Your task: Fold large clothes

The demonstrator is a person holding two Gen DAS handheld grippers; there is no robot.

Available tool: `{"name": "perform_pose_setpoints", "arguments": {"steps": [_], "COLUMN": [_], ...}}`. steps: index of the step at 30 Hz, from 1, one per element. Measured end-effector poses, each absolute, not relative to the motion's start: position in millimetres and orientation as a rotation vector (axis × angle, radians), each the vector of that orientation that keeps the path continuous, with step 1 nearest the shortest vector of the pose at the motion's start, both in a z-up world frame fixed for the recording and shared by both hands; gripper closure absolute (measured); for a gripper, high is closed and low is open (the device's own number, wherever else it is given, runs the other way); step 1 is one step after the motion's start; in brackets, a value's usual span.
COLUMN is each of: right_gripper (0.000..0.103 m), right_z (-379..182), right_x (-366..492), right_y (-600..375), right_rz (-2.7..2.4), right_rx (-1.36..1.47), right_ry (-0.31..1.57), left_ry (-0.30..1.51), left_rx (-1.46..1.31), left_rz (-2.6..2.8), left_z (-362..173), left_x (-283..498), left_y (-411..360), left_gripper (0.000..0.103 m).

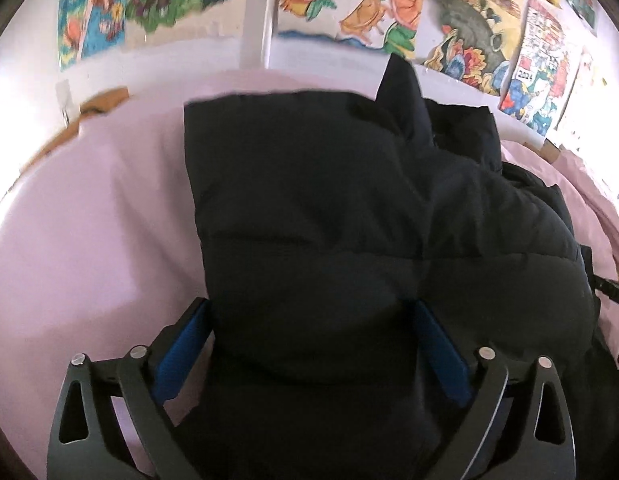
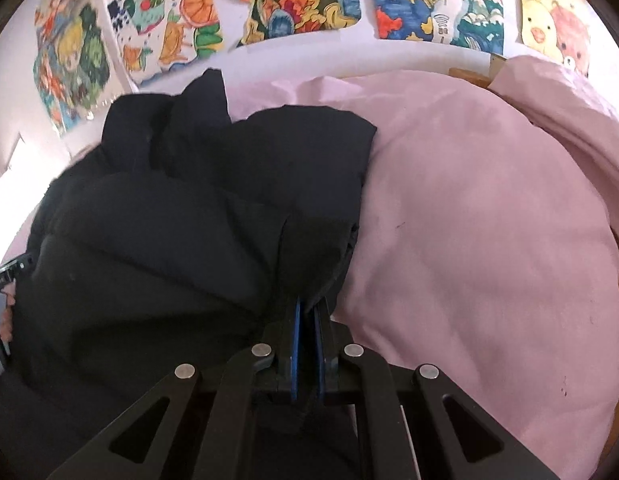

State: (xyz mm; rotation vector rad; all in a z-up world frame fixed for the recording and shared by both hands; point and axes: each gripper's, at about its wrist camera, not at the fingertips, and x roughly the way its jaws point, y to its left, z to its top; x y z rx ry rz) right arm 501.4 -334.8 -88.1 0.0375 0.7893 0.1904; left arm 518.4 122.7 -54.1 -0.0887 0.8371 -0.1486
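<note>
Left claw (image 1: 313,312) spread wide; right claw (image 2: 307,312) clamped shut.

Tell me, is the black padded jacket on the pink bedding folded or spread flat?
Partly folded: the black padded jacket lies doubled over in bulky layers on the pink bedding, not yet a tidy bundle.

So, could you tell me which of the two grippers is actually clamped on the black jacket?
The right gripper: its blue pads are shut on a fold of the black jacket. The left gripper stands wide open around it.
</note>
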Motion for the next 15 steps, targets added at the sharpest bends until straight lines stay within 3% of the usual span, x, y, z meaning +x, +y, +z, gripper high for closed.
{"name": "perform_pose_setpoints", "arguments": {"steps": [15], "right_gripper": [0.093], "right_z": [-128], "right_x": [510], "right_y": [-316], "right_rz": [0.14], "right_rx": [-0.108], "right_ry": [0.788], "left_ry": [0.855], "left_rx": [-0.048], "left_rz": [-0.105], "left_z": [-80], "left_x": [525], "left_y": [122], "left_gripper": [0.001]}}
